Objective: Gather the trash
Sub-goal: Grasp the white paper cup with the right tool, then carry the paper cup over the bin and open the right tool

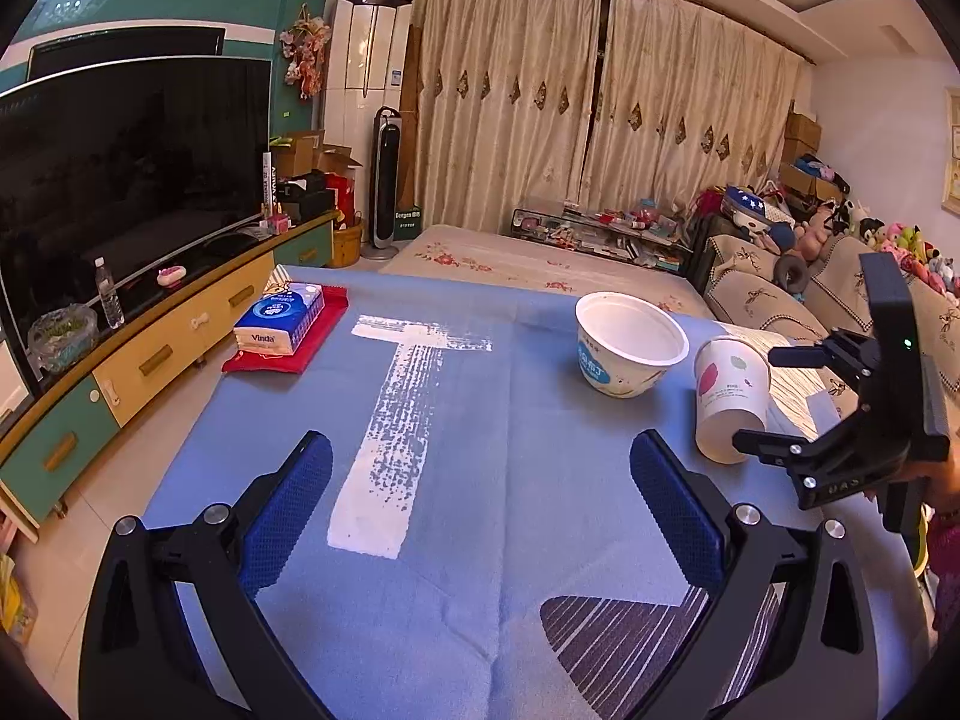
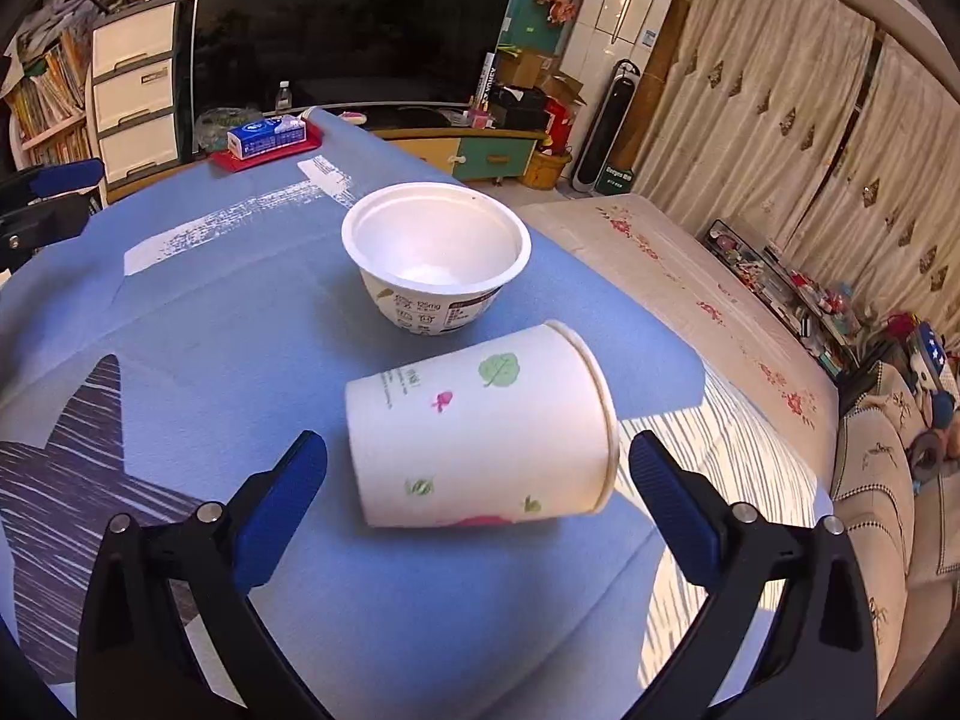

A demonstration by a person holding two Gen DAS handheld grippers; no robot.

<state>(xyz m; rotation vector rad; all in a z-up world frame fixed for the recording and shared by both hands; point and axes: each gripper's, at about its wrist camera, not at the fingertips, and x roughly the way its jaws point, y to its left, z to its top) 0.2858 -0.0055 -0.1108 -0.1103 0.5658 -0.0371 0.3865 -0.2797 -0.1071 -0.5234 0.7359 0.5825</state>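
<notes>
The paper cup (image 2: pixel 480 426) stands on the blue cloth (image 2: pixel 240 360), just beside the white bowl (image 2: pixel 436 255). The right gripper (image 2: pixel 477 468) is wide open, with the cup between its blue fingers (image 2: pixel 282 498) but not squeezed. The left gripper (image 1: pixel 480 498) is open too, holding nothing.

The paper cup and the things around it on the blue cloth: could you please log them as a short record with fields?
paper cup: white with leaf and pink prints, between the open jaws of the right hand-held gripper, pads not touching it
white bowl: upright, looks empty, just beyond the cup
tissue pack: blue, on a red mat at the far corner
blue cloth: covers the table, white T mark on it
left hand-held gripper: open, nothing between its jaws
</notes>
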